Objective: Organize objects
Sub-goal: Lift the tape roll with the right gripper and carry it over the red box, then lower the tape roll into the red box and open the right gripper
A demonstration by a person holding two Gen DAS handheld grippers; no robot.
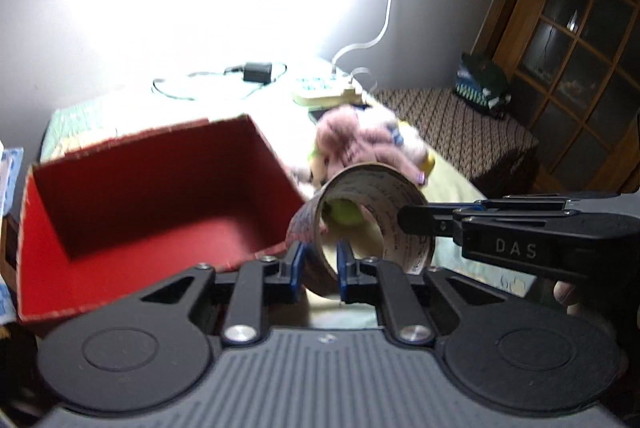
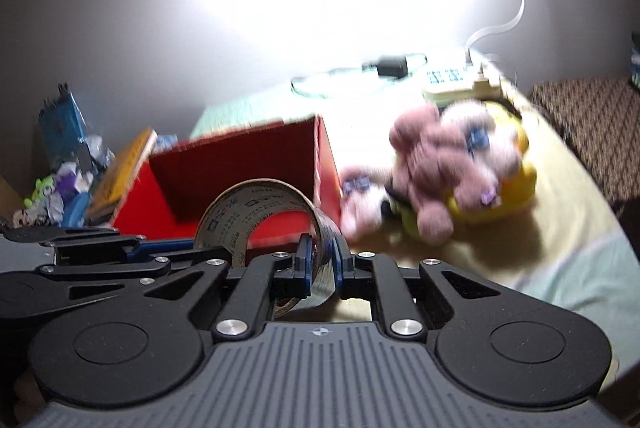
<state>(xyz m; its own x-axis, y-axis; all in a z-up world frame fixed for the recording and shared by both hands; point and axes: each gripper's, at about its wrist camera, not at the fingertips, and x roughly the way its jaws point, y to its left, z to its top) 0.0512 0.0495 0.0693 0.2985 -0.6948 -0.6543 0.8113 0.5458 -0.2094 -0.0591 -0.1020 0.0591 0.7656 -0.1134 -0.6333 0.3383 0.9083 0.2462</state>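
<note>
A cardboard tape roll (image 1: 380, 188) (image 2: 240, 204) with printed wrap hangs above the bed, held from both sides. My left gripper (image 1: 320, 264) is shut on the roll's near wall, one blue pad inside and one outside. My right gripper (image 2: 322, 260) is shut on the opposite wall the same way. In the left wrist view the right gripper (image 1: 412, 218) reaches in from the right. An open red box (image 1: 160, 188) (image 2: 240, 164) stands just behind and left of the roll. A pink plush toy (image 1: 360, 140) (image 2: 440, 156) lies to the right beside a yellow toy (image 2: 516, 184).
A white power strip (image 1: 320, 90) (image 2: 452, 80) and a black charger (image 1: 258, 71) with cables lie at the bed's far edge under a glaring lamp. Books and clutter (image 2: 68, 164) pile up at the left. A patterned seat (image 1: 460, 124) and a wooden glazed door (image 1: 572, 28) stand at the right.
</note>
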